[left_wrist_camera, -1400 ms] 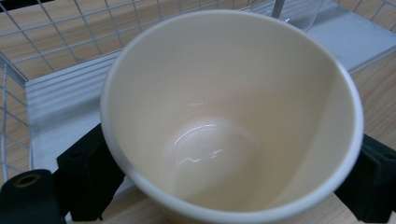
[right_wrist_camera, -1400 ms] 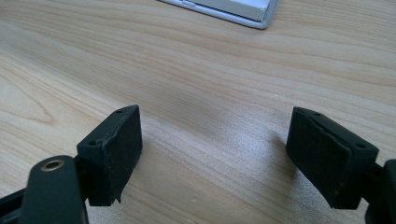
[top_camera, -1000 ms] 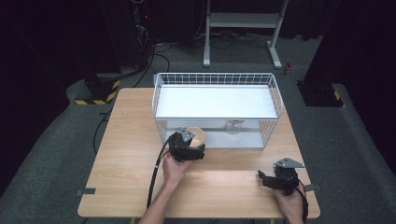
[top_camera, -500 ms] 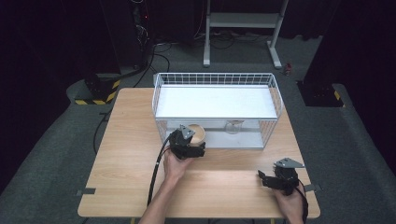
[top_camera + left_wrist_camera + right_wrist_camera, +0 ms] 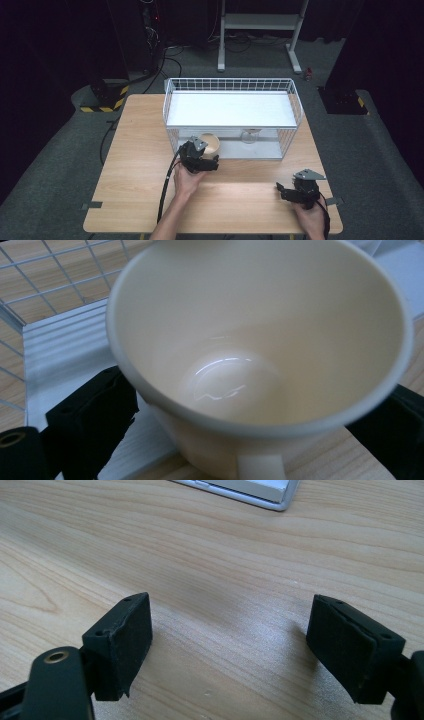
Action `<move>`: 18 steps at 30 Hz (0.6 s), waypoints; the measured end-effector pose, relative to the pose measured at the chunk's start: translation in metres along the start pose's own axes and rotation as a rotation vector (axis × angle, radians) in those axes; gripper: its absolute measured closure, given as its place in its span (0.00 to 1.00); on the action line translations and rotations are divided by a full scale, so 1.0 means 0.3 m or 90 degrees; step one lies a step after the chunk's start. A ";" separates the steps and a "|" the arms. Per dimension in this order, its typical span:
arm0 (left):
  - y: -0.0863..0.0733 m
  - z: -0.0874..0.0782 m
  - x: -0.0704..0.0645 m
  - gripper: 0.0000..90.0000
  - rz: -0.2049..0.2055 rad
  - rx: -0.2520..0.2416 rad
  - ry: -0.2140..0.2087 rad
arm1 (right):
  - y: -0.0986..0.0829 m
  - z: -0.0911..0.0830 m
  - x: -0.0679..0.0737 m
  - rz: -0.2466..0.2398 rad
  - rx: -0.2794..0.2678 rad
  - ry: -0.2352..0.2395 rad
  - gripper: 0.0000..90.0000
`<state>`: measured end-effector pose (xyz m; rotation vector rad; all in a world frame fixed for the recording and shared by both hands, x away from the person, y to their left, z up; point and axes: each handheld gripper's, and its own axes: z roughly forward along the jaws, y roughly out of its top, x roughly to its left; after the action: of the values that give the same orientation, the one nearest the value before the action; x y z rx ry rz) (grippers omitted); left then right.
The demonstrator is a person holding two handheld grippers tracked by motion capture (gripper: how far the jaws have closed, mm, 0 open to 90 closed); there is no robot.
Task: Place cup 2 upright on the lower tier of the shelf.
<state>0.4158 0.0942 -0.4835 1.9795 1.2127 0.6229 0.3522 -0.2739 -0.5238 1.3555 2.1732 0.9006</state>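
Note:
A cream paper cup (image 5: 210,143) sits tipped between the jaws of my left gripper (image 5: 206,151), at the open front of the white wire rack (image 5: 231,85), over its lower shelf. In the left gripper view the cup (image 5: 260,340) has its mouth toward the camera and is empty inside. My left gripper (image 5: 245,432) is shut on the cup, with a black pad against each side. My right gripper (image 5: 283,191) rests low over the table near the front right corner. In the right gripper view my right gripper (image 5: 235,640) is open over bare wood.
The rack has a white upper shelf (image 5: 230,109) and a lower shelf (image 5: 260,149), with a clear glass object (image 5: 250,135) standing under the upper shelf. The wooden table (image 5: 135,150) has open room left of the rack. The left gripper's cable (image 5: 167,185) trails toward the front edge.
The left gripper has carried the cup a little farther forward, into the rack's front opening. The right gripper has stayed where it was.

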 end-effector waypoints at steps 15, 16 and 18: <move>-0.031 -0.002 -0.010 0.13 -0.004 0.013 0.005 | 0.000 0.000 0.000 0.000 0.000 0.000 0.20; -0.031 -0.002 -0.011 0.14 -0.004 0.014 0.009 | 0.000 0.000 0.000 0.000 0.000 0.000 0.21; -0.032 -0.003 -0.010 0.14 0.001 0.018 0.010 | 0.000 0.000 0.000 0.000 0.000 0.000 0.21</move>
<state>0.4087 0.0946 -0.4906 2.0020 1.2357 0.6265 0.3522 -0.2739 -0.5237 1.3554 2.1739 0.9009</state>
